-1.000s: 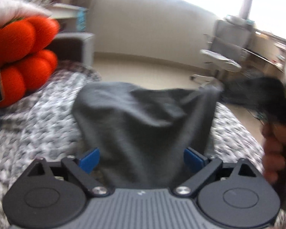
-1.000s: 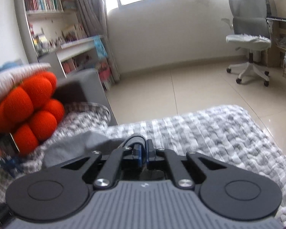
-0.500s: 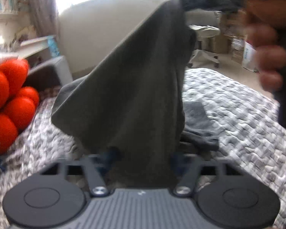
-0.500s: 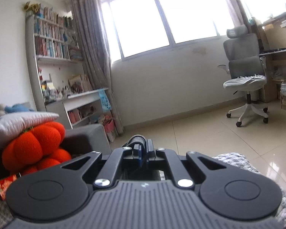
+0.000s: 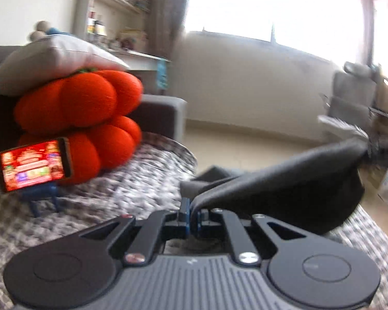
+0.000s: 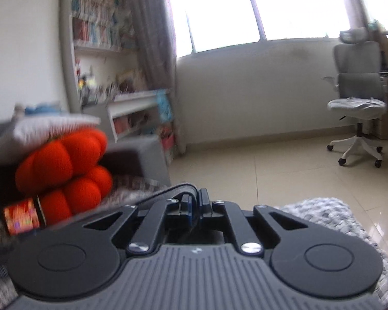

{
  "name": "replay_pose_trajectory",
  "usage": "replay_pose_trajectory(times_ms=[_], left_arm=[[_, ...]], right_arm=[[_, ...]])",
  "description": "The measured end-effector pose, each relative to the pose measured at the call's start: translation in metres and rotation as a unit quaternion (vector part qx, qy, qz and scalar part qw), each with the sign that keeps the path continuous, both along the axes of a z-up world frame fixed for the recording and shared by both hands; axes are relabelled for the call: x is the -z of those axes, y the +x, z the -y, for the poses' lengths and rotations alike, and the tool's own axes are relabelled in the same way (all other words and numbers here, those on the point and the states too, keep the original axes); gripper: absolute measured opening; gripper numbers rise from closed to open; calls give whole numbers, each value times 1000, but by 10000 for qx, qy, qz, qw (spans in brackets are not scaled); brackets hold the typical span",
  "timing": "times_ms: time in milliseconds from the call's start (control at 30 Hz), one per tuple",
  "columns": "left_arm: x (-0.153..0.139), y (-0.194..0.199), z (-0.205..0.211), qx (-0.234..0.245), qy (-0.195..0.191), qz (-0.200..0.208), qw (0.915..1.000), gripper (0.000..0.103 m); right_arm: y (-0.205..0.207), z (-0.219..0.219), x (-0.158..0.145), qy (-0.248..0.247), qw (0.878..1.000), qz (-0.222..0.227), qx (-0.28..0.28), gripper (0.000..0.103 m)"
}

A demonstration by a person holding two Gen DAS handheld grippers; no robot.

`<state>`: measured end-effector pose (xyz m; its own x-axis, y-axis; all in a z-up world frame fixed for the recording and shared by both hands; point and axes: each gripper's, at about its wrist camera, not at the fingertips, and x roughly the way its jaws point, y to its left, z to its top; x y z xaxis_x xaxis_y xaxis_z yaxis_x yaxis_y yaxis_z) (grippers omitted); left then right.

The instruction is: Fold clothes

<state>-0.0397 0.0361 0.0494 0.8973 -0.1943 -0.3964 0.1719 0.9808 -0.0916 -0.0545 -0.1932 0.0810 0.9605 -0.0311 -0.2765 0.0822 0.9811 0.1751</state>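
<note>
A dark grey garment (image 5: 284, 180) hangs just above the knitted grey-and-white bed cover (image 5: 116, 199), stretched from my left gripper toward the right edge of the left wrist view. My left gripper (image 5: 191, 213) is shut on one edge of it, the cloth pinched between the blue pads. The far end runs to a dark blurred shape at the right. In the right wrist view my right gripper (image 6: 194, 206) holds another edge of the garment (image 6: 168, 191). Its jaws are opening slightly, with a fold of cloth still between the pads.
Two orange plush cushions (image 5: 85, 118) under a white pillow (image 5: 51, 59) sit at the left. A lit phone on a blue stand (image 5: 33, 165) stands in front of them. A dark sofa arm (image 5: 155, 116), bookshelves (image 6: 98, 33) and an office chair (image 6: 357, 98) stand beyond the bed.
My left gripper went from wide open to shut on the garment's edge and swung left. The garment, lifted high by the right gripper half a second ago, now stretches low to the right.
</note>
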Motion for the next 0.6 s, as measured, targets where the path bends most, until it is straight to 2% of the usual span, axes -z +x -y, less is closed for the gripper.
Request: replay_pose_trajectory(times_ms=[67,233,333,400,533,600], left_arm=[[-2,3,-8,-144,-99,13,9998,5],[-6,4,-22,-274,-326,-7,9991,5],[-6,5,-27,-369,-311,53,9988,5],[-7,6,-33,-476,-338,145,9982,5],[-15,0,-50,-696,-595,594,9940,4],[-21,-7,-59,-744,-798,873,9902,4]], right_arm=[[5,-2,5,-26,9996,-249,-152,14],[12,-1,15,17,9963,-757,-406,16],[19,-6,28,-302,9916,-1204,-364,35],[21,-6,35,-437,9888,-1372,-389,57],[22,-5,44,-420,9839,-1631,-591,59],[23,-10,49,-391,9795,-1756,-912,59]])
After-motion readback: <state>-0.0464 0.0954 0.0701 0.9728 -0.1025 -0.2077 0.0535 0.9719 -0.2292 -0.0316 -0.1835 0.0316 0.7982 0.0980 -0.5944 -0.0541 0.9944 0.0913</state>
